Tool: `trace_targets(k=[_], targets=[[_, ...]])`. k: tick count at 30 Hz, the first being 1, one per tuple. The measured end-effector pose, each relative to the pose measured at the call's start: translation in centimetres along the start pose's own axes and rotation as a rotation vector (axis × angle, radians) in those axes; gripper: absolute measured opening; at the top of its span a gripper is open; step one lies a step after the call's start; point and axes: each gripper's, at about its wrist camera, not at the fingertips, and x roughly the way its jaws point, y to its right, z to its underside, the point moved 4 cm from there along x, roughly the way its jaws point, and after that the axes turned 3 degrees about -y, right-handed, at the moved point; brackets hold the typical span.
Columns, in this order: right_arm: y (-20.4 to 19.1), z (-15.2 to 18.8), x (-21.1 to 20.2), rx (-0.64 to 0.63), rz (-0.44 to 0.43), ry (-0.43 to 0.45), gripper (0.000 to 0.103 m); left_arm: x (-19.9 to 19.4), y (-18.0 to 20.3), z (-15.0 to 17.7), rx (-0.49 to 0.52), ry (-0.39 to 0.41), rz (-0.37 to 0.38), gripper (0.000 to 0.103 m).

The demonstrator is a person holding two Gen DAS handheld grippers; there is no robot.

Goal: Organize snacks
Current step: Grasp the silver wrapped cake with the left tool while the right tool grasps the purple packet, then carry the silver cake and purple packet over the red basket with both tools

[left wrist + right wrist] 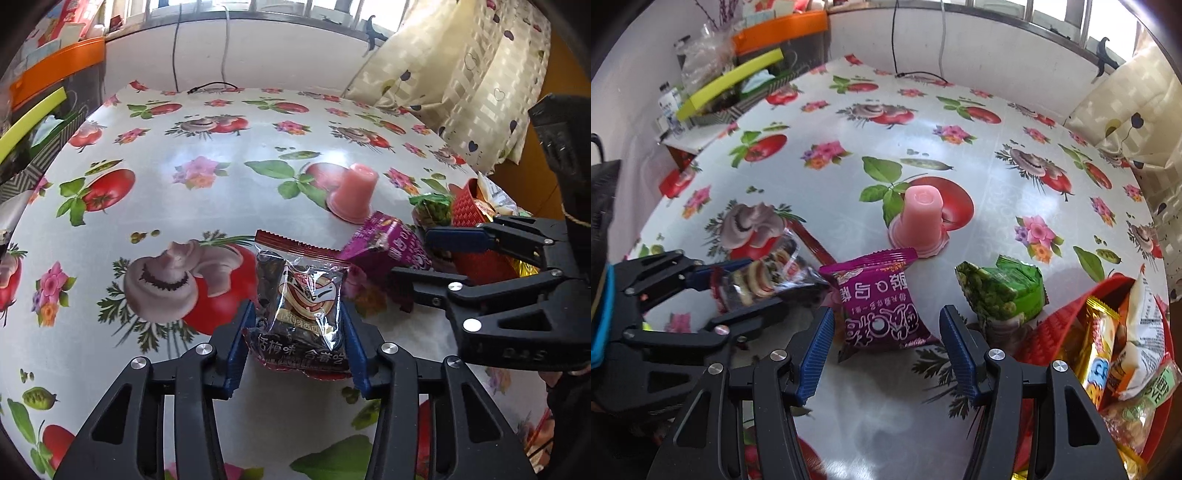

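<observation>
Status: partly done. I see the bench [849,177] carrying the red basket [1067,314] at its right edge, already loaded with several packets. 4 snacks remain outside it, near one another: the green packet [1004,291] just beside the basket, the purple packet [882,299], the dark seed packet [303,302] and the pink jelly cup [919,221], inverted behind them.

My left hand-held gripper [297,332] is clamped on the dark seed packet. My right hand-held gripper [886,339] stands released, its jaws straddling the purple packet without pressing.

Obstruction: the right hand-held gripper lies between the left one and the basket. Storage boxes [738,74] occupy the far left corner, well apart.
</observation>
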Motion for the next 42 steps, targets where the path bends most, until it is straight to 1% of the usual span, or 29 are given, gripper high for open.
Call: trace_targets(k=[2, 3, 4, 5, 10, 17, 28, 35, 42], targets=[[0.1, -0.2, 0.6, 0.002, 0.012, -0.017, 0.057, -0.1, -0.5, -0.1, -0.007, 0.004, -0.005, 0.047], [0.1, -0.2, 0.9, 0.002, 0.02, -0.024, 0.054, -0.1, -0.6, -0.1, -0.01, 0.004, -0.007, 0.047], [0.1, -0.3, 1.1, -0.001, 0.022, -0.028, 0.047, -0.1, -0.8, -0.1, -0.015, 0.005, -0.007, 0.047], [0.0, -0.3, 1.3, -0.001, 0.019, -0.031, 0.043, -0.1, -0.9, -0.1, -0.018, 0.006, -0.007, 0.047], [-0.3, -0.4, 1.1, -0.003, 0.021, -0.011, 0.036, -0.4, -1.6, -0.4, -0.03, 0.015, -0.004, 0.047], [-0.8, -0.5, 0.1, -0.005, 0.008, 0.023, 0.034, -1.3, -1.6, -0.6, -0.031, 0.04, 0.004, 0.046], [-1.4, 0.1, -3.7, 0.018, -0.019, 0.121, 0.034, -3.5, -1.3, -1.2, -0.035, 0.09, 0.005, 0.046], [-0.8, 0.9, -6.9, 0.041, -0.013, 0.188, 0.034, -4.6, 0.1, -1.5, -0.015, 0.111, 0.025, 0.046], [0.7, 1.9, -9.0, 0.078, 0.002, 0.231, 0.034, -5.3, 2.8, -2.4, 0.034, 0.13, 0.051, 0.046]])
